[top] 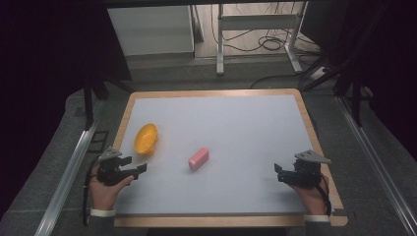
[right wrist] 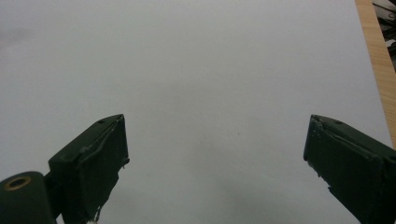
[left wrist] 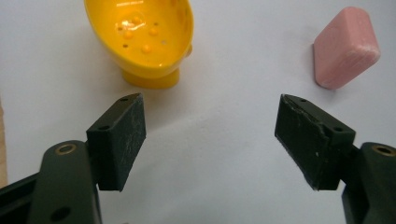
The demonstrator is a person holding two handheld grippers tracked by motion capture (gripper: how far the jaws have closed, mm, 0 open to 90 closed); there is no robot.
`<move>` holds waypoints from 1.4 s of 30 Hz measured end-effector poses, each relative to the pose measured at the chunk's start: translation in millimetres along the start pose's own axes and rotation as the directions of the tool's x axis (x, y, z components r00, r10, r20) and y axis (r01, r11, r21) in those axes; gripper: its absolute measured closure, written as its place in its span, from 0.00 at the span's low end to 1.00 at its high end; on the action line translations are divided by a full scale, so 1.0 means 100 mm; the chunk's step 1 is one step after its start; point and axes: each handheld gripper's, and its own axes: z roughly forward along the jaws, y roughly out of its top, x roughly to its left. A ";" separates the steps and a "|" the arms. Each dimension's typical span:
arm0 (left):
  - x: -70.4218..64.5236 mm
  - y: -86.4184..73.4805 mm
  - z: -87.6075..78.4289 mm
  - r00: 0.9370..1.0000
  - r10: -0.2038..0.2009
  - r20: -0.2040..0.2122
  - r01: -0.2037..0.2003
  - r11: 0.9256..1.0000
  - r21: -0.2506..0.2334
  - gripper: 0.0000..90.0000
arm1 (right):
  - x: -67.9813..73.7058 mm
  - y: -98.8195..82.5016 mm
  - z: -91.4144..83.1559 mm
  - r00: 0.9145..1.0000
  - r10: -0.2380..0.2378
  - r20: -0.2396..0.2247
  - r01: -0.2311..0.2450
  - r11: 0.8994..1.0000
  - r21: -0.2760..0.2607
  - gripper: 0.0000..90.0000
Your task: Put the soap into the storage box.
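The white table with a wooden rim carries every item. The left gripper has its jaws spread wide and empty; the right gripper likewise, over bare surface. Ahead of the left jaw sits a glossy yellow dish with raised dots inside. Beyond the right jaw lies a pink rounded bar, apart from both.
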 end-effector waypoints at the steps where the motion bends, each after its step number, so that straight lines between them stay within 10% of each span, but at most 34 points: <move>1: 0.00 0.00 0.00 1.000 0.000 0.000 0.000 1.000 0.000 0.28 | 0.00 0.00 0.00 1.000 0.000 0.000 0.000 1.000 0.000 0.07; 42: -0.35 0.41 0.01 0.992 0.118 0.042 -0.119 0.993 0.027 0.28 | -0.03 -0.02 -0.03 1.000 -0.005 0.021 0.005 1.000 -0.001 0.08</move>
